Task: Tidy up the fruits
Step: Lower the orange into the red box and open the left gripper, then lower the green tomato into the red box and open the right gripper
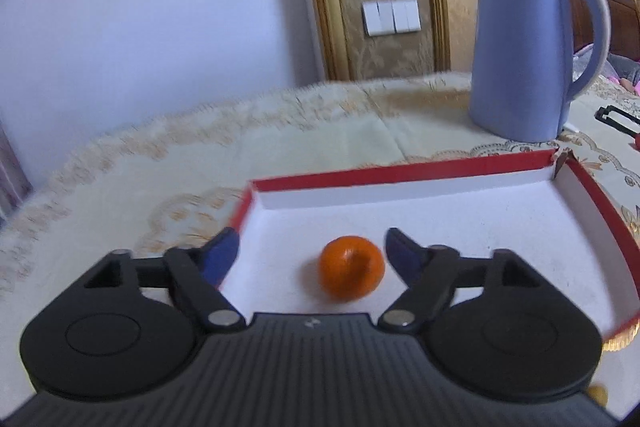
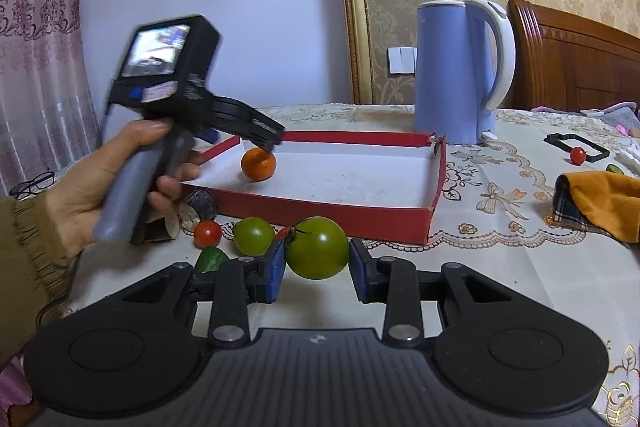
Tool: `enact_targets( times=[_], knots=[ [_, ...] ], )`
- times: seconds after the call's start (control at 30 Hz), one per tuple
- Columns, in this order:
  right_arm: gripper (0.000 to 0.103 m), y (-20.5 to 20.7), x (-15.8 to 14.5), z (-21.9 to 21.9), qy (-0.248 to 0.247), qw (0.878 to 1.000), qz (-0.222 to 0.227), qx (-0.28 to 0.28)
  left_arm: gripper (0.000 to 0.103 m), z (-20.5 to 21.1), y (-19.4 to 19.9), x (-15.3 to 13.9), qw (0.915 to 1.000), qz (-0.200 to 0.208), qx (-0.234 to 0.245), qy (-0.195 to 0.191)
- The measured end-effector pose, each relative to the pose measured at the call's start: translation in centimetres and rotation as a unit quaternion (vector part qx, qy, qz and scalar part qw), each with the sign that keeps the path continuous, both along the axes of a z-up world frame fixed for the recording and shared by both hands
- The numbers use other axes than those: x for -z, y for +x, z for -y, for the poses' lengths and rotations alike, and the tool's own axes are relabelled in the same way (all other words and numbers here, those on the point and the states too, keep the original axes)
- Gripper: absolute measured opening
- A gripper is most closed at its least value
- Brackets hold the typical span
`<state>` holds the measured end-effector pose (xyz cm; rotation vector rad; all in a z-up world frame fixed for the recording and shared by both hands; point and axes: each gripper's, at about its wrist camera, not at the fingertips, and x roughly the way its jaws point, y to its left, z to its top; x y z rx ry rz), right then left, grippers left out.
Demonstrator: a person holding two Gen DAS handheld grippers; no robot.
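Left wrist view first: table [image 1: 120, 187] with a cream embroidered cloth, pale wall behind it, a gold-framed panel with light switches [image 1: 391, 17]. A blue kettle [image 1: 524, 55] stands just behind the far right corner of the red box [image 1: 400, 173]. The box is shallow, white inside, and the orange [image 1: 351, 266] sits on its floor near the left wall, round and glossy, a bit blurred. The left gripper [image 1: 312, 253] has its jaws spread wide, one finger on each side of the orange, neither pad touching it, so it's holding nothing. The left finger hangs right over the box's left rim. Most of the box floor right of the orange is bare.

Right wrist view: same table, lace curtain on the left, wooden headboard [image 2: 576, 59] behind the kettle. A hand [image 2: 104, 179] holds the left gripper over the box's left end, tips just above the orange. In front of the box's near wall lie a red tomato [image 2: 208, 233], a small green tomato [image 2: 254, 235] and a cucumber end [image 2: 212, 259]. The right gripper [image 2: 318, 261] is clamped on a big green tomato [image 2: 318, 247], both pads pressed to its sides, just in front of the box. Right of the box the cloth is fairly open up to an orange rag [image 2: 600, 203].
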<state>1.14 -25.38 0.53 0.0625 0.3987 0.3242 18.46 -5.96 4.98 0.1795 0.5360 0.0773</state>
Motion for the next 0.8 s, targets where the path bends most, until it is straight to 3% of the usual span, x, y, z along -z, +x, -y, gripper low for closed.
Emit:
enact_targets(
  times=[0.13, 0.27, 0.37, 0.6, 0.8],
  knots=[
    [0.033, 0.4, -0.3, -0.3, -0.004, 1.000, 0.006, 0.002, 0.103, -2.1, -5.7, -0.8, 0.9993, 0.037, -0.006, -0.008],
    [0.033, 1.4, -0.9, -0.3, -0.009, 1.000, 0.010, 0.005, 0.103, -5.1, -11.0, 0.2, 0.9971, 0.044, 0.014, -0.060],
    [0.033, 2.5, -1.5, -0.3, -0.007, 1.000, 0.013, 0.013, 0.103, -6.3, -13.9, 1.5, 0.9954, 0.059, 0.012, -0.075],
    [0.033, 6.3, -2.9, -0.3, -0.016, 1.000, 0.003, 0.025, 0.103, -6.3, -15.0, 3.9, 0.9972, 0.044, 0.026, -0.056],
    [0.033, 11.0, -3.2, -0.7, -0.025, 0.999, -0.023, 0.034, 0.103, -7.2, -15.1, 4.0, 0.9948, 0.044, 0.034, -0.085]
  ],
)
